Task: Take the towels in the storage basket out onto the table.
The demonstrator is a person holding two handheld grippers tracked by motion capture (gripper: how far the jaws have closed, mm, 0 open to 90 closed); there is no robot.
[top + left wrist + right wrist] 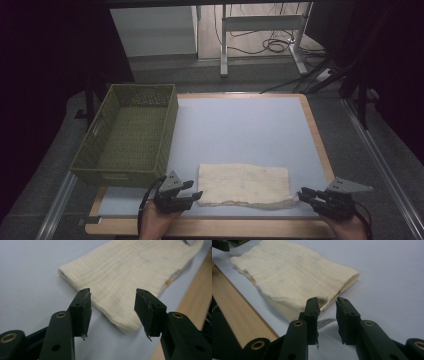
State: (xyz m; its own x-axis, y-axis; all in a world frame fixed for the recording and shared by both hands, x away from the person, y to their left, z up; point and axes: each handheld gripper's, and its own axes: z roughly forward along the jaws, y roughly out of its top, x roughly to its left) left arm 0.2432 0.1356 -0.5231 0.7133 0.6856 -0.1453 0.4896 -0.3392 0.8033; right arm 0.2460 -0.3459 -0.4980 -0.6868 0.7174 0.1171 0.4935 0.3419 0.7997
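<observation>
Near the front edge of the bench (250, 120), the folded cream cloth (244, 184) lies flat, with my left tool (196, 195) at its left end and my right tool (302, 195) at its right end. Both tools stand open, gripping nothing; the cloth's corners sit just ahead of the jaws, untouched. I judge a fold is just finished and released. The green basket (131, 135) waits at the left, well apart from the cloth. Next, I'd need to close on both ends again, evenly, to fold or lift without skewing the layers.
</observation>
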